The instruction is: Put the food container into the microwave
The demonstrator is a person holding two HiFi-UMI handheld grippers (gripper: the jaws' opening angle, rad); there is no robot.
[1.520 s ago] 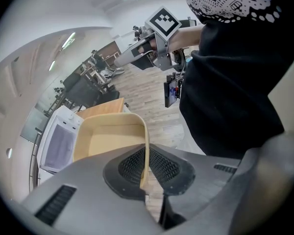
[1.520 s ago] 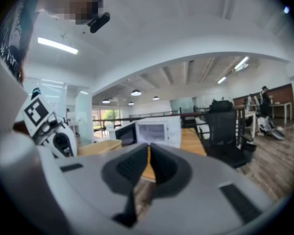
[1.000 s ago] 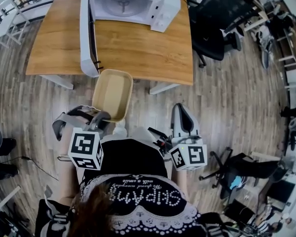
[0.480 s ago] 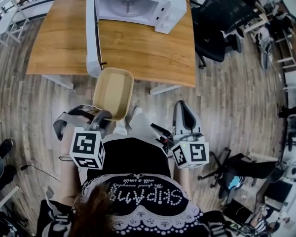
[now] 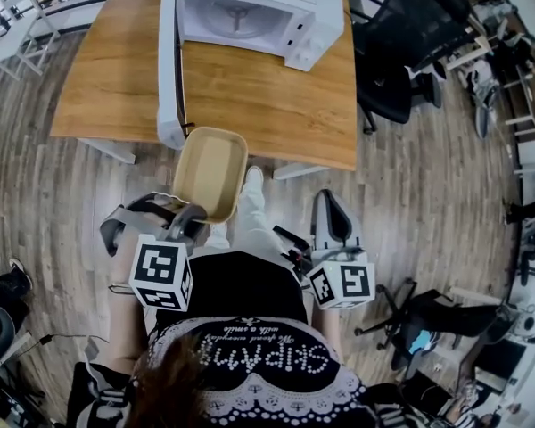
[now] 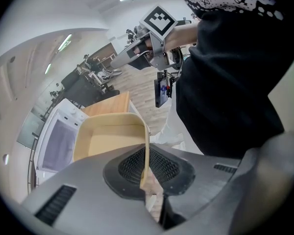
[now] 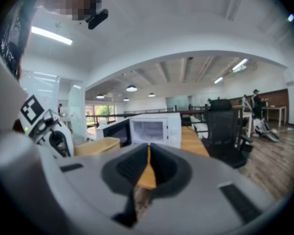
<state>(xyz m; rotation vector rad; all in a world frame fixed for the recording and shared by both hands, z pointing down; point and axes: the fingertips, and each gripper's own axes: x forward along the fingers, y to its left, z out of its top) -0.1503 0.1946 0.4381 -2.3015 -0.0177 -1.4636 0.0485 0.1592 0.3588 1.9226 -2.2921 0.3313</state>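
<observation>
1. The carrying step is under way: the left claw (image 5: pixel 189 221) is pinching one wall of the food container (image 5: pixel 209 169).
2. The container is hanging at the claw's 12 o'clock, at the counter's (image 5: pixel 259 96) near edge.
3. The right claw (image 5: pixel 332 226) is resting pressed together, empty.
4. The next move is calling for a level reach toward 12 o'clock, into the open microwave (image 5: pixel 250 12).

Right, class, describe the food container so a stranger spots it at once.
Find the wooden table bearing the white microwave, door open. At its near edge the left claw holds the food container: the only beige, empty, open tub.
</observation>
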